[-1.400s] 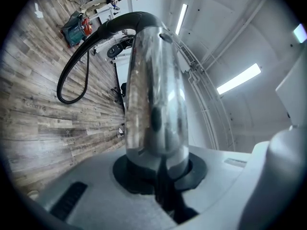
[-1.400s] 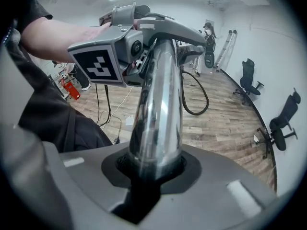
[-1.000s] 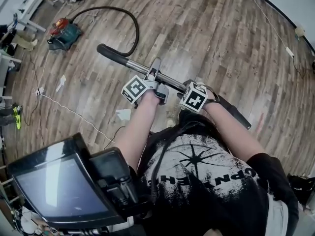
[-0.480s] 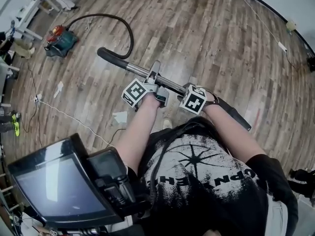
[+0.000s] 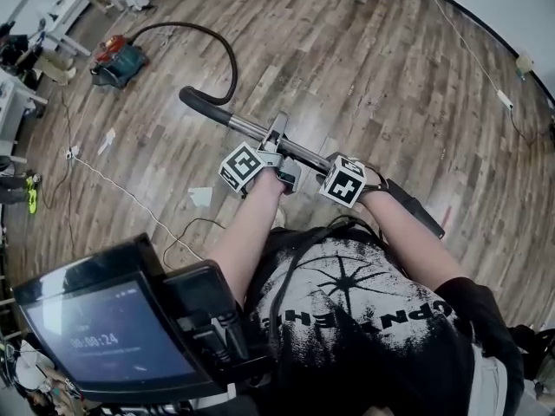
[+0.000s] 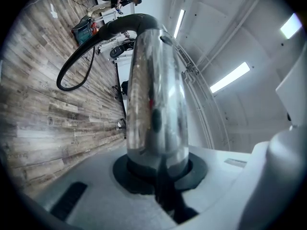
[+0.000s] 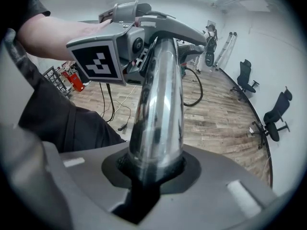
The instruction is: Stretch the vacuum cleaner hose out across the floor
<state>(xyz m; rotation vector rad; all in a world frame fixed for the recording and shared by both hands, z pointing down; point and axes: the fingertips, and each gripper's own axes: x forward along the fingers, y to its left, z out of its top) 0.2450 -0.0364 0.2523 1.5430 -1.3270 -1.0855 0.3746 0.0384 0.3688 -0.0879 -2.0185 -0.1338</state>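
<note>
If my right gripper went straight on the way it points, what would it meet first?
Probably the left gripper, clamped ahead on the same chrome tube; the right gripper has just been closing on it.

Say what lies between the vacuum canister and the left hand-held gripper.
Head view: black hose looping over wood floor, then the wand's chrome tube, which the left hand-held gripper clamps.

Wand tube [image 6: 156, 95]: polished metal, mirror-glossy, smooth. Hose [image 5: 234, 63]: black, matt, plastic-looking. Floor [image 5: 390, 76]: wood planks, grained, weathered grey-brown, faint sheen. T-shirt [image 5: 364, 319]: black cloth, matt.
</note>
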